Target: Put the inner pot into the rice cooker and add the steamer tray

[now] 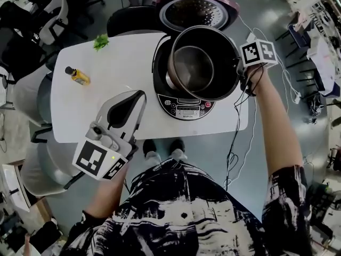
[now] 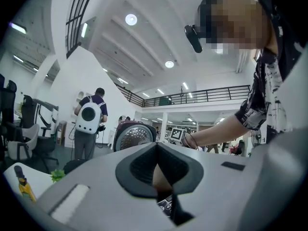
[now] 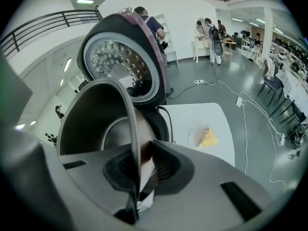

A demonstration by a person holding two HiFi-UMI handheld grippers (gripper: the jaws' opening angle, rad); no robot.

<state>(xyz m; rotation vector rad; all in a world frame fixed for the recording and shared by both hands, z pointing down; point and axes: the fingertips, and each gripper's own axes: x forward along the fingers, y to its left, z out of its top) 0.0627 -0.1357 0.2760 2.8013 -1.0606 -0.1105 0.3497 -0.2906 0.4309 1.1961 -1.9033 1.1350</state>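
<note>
My right gripper [image 1: 240, 71] is shut on the rim of the dark metal inner pot [image 1: 200, 63], which hangs tilted just above the rice cooker [image 1: 184, 108]. The cooker stands at the table's right end with its lid [image 1: 194, 9] swung open at the back. In the right gripper view the pot's rim [image 3: 130, 129] runs between the closed jaws of my right gripper [image 3: 137, 167], in front of the lid [image 3: 120, 61]. My left gripper [image 1: 139, 96] hovers over the table's front middle, shut and holding nothing; in its own view [image 2: 156, 150] the pads meet. No steamer tray shows in any view.
On the white table [image 1: 112, 63] lie a small yellow bottle [image 1: 78, 76] and a green sprig [image 1: 100, 41] at the left. A yellow wedge on a white plate [image 3: 208, 137] sits beside the cooker. Cables [image 1: 237, 137] hang off the right edge. Office chairs [image 1: 53, 15] stand around.
</note>
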